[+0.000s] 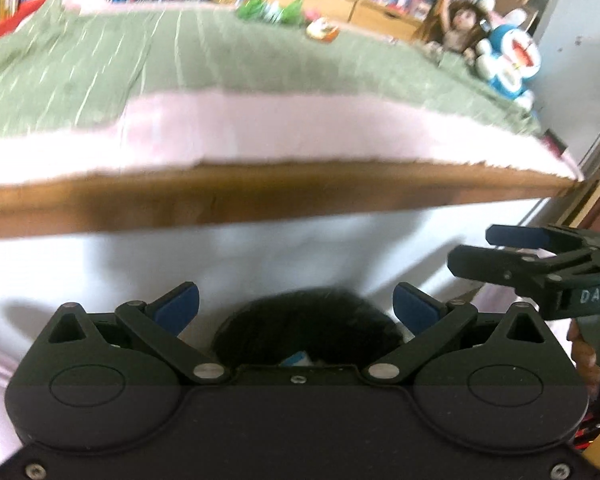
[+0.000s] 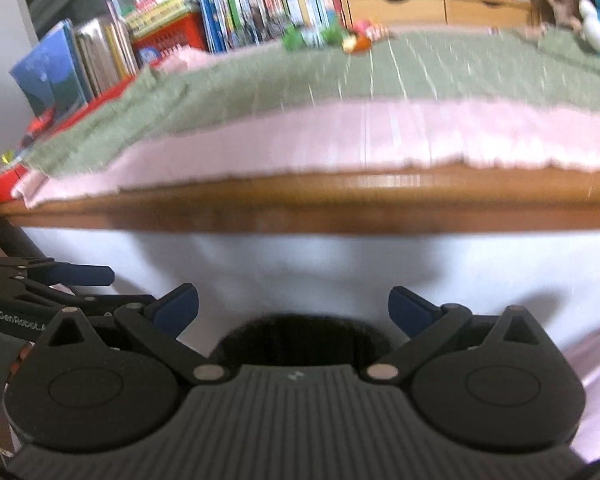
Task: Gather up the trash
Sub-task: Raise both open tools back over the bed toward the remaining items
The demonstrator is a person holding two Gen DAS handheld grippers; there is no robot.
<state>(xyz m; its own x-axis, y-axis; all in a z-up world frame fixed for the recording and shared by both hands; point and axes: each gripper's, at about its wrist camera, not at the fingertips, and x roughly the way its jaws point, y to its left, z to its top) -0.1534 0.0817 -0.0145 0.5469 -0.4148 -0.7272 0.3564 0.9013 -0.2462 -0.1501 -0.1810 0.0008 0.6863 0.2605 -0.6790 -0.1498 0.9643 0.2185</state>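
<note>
Both tools are spread open and empty: left tool (image 1: 296, 306), right tool (image 2: 294, 306), near the tabletop's (image 1: 260, 196) wooden edge. Likely trash, green wrappers (image 1: 270, 10), lies far across the green cloth (image 1: 180, 52). Next move: reach forward.
</note>
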